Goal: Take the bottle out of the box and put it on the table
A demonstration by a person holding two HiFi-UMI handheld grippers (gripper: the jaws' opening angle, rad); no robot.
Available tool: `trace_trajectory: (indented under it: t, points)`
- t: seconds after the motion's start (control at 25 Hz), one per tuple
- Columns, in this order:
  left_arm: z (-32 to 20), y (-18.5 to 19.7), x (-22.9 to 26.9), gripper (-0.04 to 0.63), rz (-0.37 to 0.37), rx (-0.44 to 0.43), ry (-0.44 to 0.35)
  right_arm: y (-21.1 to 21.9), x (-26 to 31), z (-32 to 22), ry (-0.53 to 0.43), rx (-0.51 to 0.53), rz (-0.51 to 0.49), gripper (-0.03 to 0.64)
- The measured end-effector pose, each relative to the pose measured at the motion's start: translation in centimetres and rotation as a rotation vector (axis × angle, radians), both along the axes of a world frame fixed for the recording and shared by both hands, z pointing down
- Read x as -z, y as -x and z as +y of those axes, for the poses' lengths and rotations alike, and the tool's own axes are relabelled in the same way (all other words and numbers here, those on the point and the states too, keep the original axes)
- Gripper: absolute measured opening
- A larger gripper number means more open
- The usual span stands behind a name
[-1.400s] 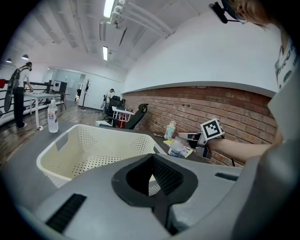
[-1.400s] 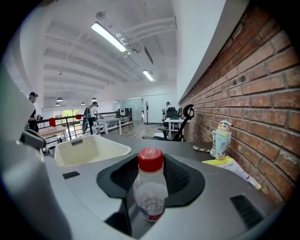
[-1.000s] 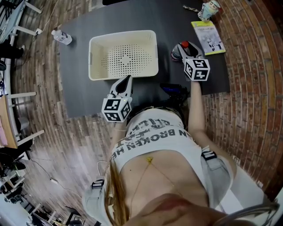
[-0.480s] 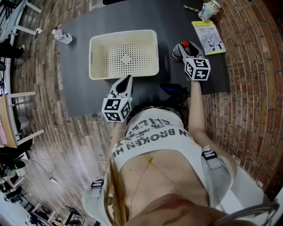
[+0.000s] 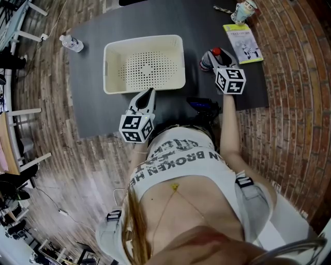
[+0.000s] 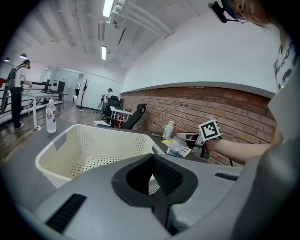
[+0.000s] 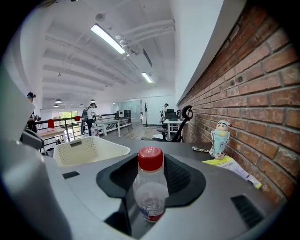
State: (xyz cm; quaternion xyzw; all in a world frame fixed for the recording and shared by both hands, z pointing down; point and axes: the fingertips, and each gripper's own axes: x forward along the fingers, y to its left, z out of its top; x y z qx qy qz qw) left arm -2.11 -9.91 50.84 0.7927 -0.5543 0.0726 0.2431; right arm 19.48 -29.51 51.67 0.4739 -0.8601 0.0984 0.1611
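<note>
My right gripper (image 7: 151, 201) covers the foot of the bottle (image 7: 150, 183), so its own view does not show whether the bottle rests on the table (image 5: 93, 77) or hangs just above it. In the head view my marker cube (image 5: 230, 80) and the gripper body cover most of the bottle. Only the red cap and a little of the clear shoulder show. My left gripper (image 6: 154, 190) blocks the near wall and part of the floor of the basket (image 6: 70, 150) in its own view. From the head view I cannot tell whether its tip touches that wall or stops just short.

My right jaws stand narrow, closed on the lower body of the bottle with one pad on each side. The bottle is upright and its red cap rises above them. My left jaws are pressed together with nothing between them, and a sliver of the basket shows through the hollow behind the pads.

The bottle is outside the basket, just to its right, over the dark table and well apart from my left gripper. A booklet (image 5: 243, 44) lies near it on the far right, with a small figurine (image 5: 244, 10) beyond. A second bottle (image 5: 71, 43) stands at the table's far left corner, away from both grippers.
</note>
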Motion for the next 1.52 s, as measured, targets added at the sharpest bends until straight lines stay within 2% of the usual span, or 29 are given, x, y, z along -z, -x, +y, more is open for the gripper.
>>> trace_trajectory:
  t: [0.56,0.8,1.08,1.28,1.52]
  points:
    - [0.0,0.7,0.2,0.005,0.011,0.01,-0.01,0.3,0.0,-0.1,0.008,0.005,-0.008,0.166]
    - [0.3,1.0,0.2,0.005,0.013,0.008,-0.01,0.2,0.2,0.6,-0.005,0.037,0.039,0.167]
    - [0.0,2.0,0.1,0.005,0.015,-0.002,-0.006,0.1,1.6,2.4,-0.008,-0.006,-0.007,0.181]
    - [-0.3,2.8,0.2,0.005,0.014,-0.027,-0.002,0.4,1.9,4.1,0.003,-0.028,0.014,0.181]
    - [-0.8,3.9,0.5,0.005,0.005,-0.072,0.003,-1.1,2.0,4.8,0.014,-0.135,0.032,0.179]
